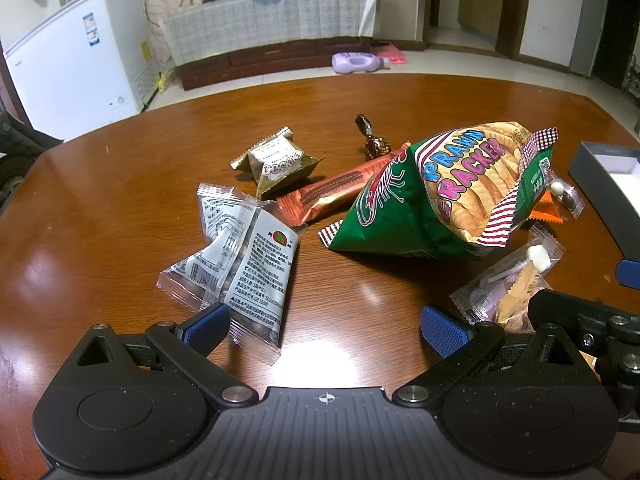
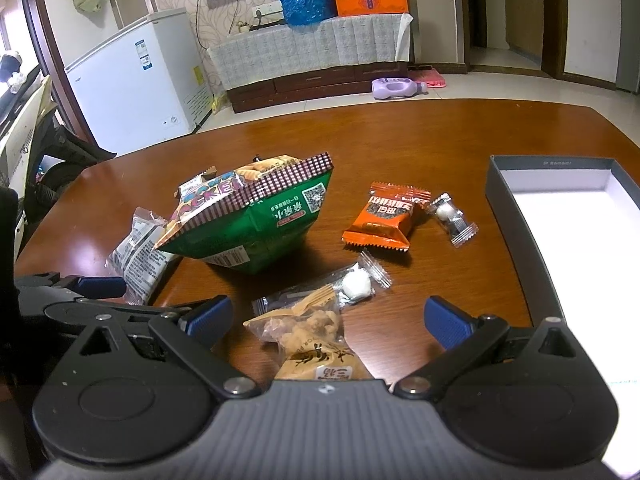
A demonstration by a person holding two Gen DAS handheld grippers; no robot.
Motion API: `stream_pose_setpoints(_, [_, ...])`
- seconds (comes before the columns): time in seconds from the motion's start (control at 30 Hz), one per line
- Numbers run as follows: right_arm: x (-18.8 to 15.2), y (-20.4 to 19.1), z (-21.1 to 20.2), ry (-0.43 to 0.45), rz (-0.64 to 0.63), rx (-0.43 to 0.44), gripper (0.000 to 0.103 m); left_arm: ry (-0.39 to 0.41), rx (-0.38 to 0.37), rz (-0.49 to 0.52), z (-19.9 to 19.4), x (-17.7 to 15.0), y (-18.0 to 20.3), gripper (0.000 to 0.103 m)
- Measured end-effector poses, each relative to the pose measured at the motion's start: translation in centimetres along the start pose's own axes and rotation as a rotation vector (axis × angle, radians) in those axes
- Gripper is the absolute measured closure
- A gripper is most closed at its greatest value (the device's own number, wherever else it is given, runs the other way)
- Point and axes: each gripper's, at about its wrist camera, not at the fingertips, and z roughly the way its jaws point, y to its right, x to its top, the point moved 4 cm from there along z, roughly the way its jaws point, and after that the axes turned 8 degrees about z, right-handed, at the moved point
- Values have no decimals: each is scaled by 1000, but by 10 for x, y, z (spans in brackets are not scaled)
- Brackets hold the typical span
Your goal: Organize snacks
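Snacks lie loose on the surface (image 1: 120,184); none appears sorted, so the work looks barely begun. Left wrist view: the left hand-held gripper (image 1: 324,328) is spread and empty, near a clear nut packet (image 1: 248,272) whose long axis runs toward the camera; the prawn cracker bag (image 1: 448,192) lies tilted, top seam pointing right. Right wrist view: the right hand-held gripper (image 2: 328,320) is spread around a tan biscuit packet (image 2: 312,336), not pinching it; the open box (image 2: 576,240) at right holds nothing visible.
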Motion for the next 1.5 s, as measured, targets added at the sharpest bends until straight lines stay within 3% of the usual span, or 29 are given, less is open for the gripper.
stream_pose_setpoints(1.07, [-4, 2, 2, -5, -2, 7, 0, -8, 10, 11, -11, 2, 3, 0])
stream_pose_setpoints(1.5, [-7, 0, -20, 100, -58, 71, 0, -14, 67, 41, -37, -5, 4, 0])
